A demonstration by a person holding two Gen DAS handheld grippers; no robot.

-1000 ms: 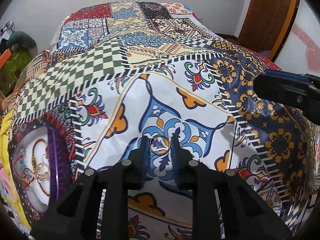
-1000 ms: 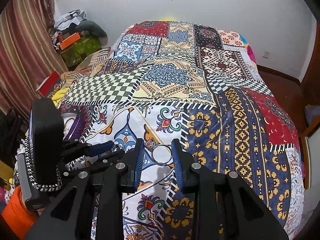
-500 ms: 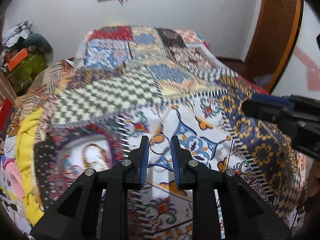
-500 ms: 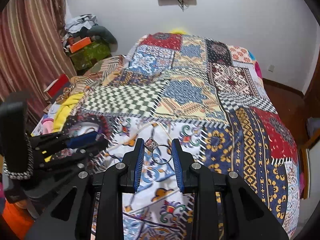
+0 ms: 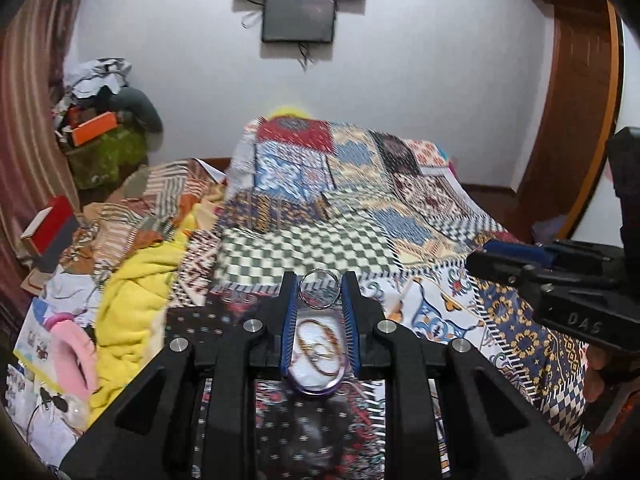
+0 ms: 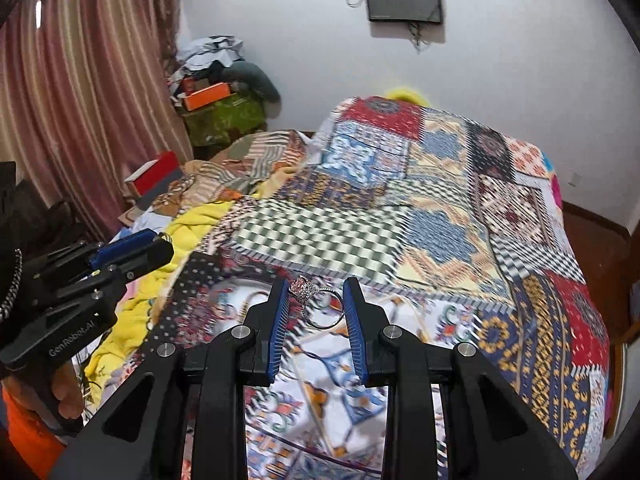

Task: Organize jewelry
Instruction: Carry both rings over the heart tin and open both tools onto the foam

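My left gripper (image 5: 319, 289) is shut on a plain silver ring (image 5: 319, 289), held upright between its blue pads above the bed. Right below the fingers lies a purple-rimmed jewelry dish (image 5: 316, 388) with gold bangles (image 5: 320, 346) on its white inside. My right gripper (image 6: 316, 304) is shut on a silver ring with a sparkly stone top (image 6: 318, 304), tilted between its fingertips over the patterned bedspread (image 6: 440, 240). Each gripper shows at the edge of the other's view: the right one (image 5: 492, 260) to the right, the left one (image 6: 156, 246) to the left.
A patchwork bedspread (image 5: 340, 216) covers the bed. A yellow cloth (image 5: 132, 304) and striped fabrics lie at its left edge, with a red box (image 5: 50, 224) and a clutter pile (image 5: 104, 132) beyond. A wooden door frame (image 5: 568, 120) stands on the right.
Both grippers have lifted and tilted up, each still holding its ring. The left one swung left, so the jewelry dish now lies directly beneath its fingers.
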